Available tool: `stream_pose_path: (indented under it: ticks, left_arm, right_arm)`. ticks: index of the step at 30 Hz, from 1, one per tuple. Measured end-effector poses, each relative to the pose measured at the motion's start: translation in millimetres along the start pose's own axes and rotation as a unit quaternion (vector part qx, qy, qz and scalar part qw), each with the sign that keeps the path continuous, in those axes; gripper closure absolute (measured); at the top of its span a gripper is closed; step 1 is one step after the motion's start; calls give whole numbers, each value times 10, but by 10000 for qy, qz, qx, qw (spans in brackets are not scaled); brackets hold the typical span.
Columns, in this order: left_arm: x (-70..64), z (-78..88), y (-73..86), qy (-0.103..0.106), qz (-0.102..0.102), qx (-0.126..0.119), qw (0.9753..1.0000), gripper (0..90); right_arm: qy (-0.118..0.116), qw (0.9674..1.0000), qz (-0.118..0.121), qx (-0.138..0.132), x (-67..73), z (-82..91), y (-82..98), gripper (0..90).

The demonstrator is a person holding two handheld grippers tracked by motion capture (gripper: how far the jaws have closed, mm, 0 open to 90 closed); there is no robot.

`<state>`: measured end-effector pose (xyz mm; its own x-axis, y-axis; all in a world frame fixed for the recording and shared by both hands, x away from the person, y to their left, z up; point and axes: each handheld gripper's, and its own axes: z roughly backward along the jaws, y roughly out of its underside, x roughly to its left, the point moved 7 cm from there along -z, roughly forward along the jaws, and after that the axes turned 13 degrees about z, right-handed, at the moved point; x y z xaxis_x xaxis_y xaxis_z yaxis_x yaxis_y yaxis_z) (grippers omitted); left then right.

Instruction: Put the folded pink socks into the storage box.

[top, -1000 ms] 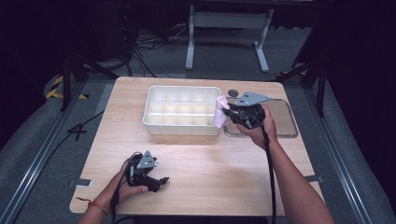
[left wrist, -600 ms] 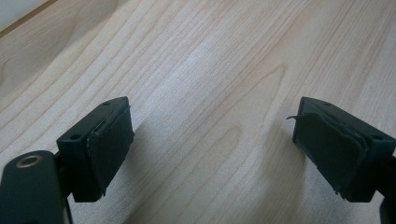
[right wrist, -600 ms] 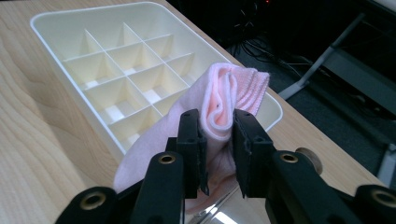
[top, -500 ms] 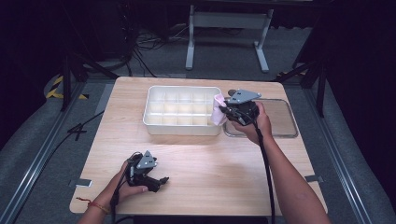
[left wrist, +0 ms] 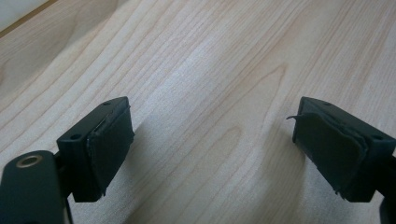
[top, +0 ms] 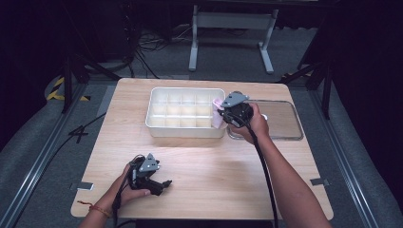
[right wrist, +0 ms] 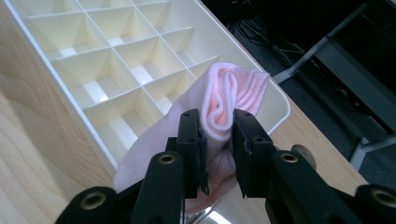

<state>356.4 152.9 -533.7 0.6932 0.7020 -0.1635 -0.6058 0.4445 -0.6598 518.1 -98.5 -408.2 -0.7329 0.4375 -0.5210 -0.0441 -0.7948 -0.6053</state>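
A folded pink cloth (right wrist: 219, 100) is pinched between the pads of my right gripper (right wrist: 218, 140), which is shut on it. The cloth (top: 217, 114) hangs at the right end of a white divided box (top: 186, 114), over its corner compartments. All the box's compartments (right wrist: 116, 60) look empty. My left gripper (top: 164, 184) rests low on the table near the front left edge. Its jaws stand wide open over bare wood (left wrist: 210, 93), with nothing between them (left wrist: 212, 149).
A shallow metal tray (top: 280, 118) lies to the right of the box, partly under my right hand. The wooden table (top: 214, 166) has free room across its front half. Dark floor, cables and a stand leg lie beyond the far edge.
My right gripper has carried the pink cloth a little leftward and down, closer over the box's right end. The left gripper has stayed where it was.
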Motion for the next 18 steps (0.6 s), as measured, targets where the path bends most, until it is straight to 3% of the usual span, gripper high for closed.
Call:
stream_pose_path:
  ticks: [8,13,18]
  left_arm:
    - [0,1,0,0,1,0,10000,124]
    - [0,1,0,-1,2,2,10000,124]
    - [-5,-1,0,3,37,-13,10000,124]
  right_arm:
    - [20,9989,252,400,43,-154,4,741]
    - [48,9983,206,538,4,-190,66,741]
    - [62,9986,97,512,-24,-207,71,741]
